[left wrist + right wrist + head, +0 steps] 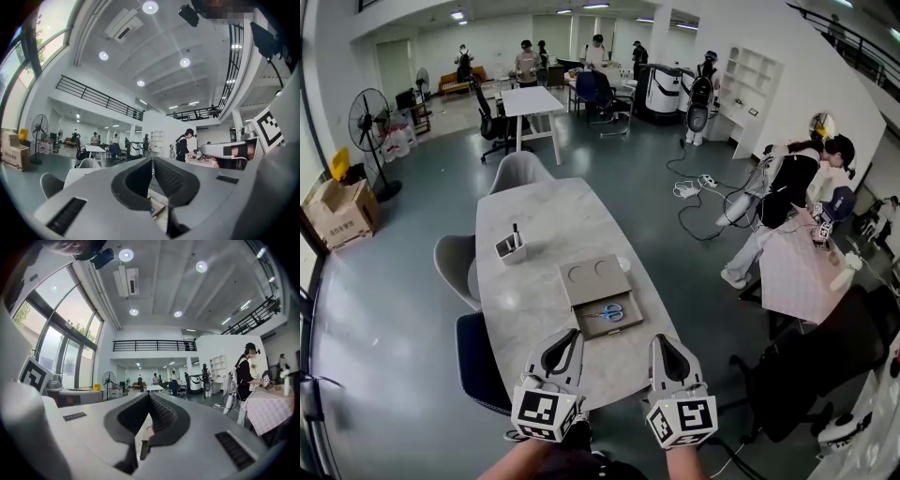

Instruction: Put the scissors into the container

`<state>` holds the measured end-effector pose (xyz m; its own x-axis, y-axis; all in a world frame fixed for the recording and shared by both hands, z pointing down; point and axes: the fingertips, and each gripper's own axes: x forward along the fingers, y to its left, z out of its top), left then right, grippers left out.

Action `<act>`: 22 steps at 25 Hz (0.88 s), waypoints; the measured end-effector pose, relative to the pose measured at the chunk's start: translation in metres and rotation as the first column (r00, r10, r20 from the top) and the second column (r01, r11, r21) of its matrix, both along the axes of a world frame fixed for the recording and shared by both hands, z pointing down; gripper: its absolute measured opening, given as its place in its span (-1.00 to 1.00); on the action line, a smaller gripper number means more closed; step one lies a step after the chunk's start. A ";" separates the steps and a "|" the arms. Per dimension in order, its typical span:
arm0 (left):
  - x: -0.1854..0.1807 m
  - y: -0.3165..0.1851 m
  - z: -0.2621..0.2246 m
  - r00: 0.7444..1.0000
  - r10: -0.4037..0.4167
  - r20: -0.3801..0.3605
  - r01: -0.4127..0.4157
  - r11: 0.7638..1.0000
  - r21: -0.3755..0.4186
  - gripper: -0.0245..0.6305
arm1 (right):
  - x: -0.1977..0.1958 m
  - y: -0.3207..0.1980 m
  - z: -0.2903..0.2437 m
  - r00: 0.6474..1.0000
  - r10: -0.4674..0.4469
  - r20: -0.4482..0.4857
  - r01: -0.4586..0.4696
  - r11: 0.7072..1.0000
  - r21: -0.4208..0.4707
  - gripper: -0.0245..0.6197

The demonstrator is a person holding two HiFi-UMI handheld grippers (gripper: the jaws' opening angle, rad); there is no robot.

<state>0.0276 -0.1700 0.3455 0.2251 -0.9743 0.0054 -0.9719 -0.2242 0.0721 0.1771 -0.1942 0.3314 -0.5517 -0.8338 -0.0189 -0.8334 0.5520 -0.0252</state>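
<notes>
Scissors (607, 313) with blue handles lie flat in the near compartment of a tan container (586, 283) in the middle of the marble table (534, 216). The container's far part has two round recesses. Both grippers hover over the table's near edge, short of the container and apart from it. My left gripper (573, 333) is shut with nothing in it; in the left gripper view its fingertips (152, 160) meet. My right gripper (660, 338) is also shut and empty, and its fingertips (150, 395) touch in the right gripper view.
A small white holder (511, 247) with a dark stick in it stands left of the container. Chairs (455, 262) line the table's left side. On the right a person works at a table with a checked cloth (797, 272). Cables (698, 202) lie on the floor.
</notes>
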 end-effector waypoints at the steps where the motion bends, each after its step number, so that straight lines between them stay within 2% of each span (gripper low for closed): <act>1: 0.000 0.004 -0.003 1.000 -0.001 0.001 0.001 1.000 0.004 -0.84 | 0.001 0.005 -0.002 1.000 0.004 0.007 -0.004 1.000 0.004 -0.93; 10: 0.006 0.034 -0.022 1.000 -0.007 -0.004 0.007 0.999 0.048 -0.84 | 0.004 0.038 -0.018 1.000 -0.001 0.021 0.000 0.999 0.044 -0.93; 22: 0.012 0.049 -0.031 1.000 -0.011 0.003 0.010 0.996 0.088 -0.84 | 0.004 0.054 -0.025 1.000 -0.002 0.031 -0.001 0.997 0.074 -0.93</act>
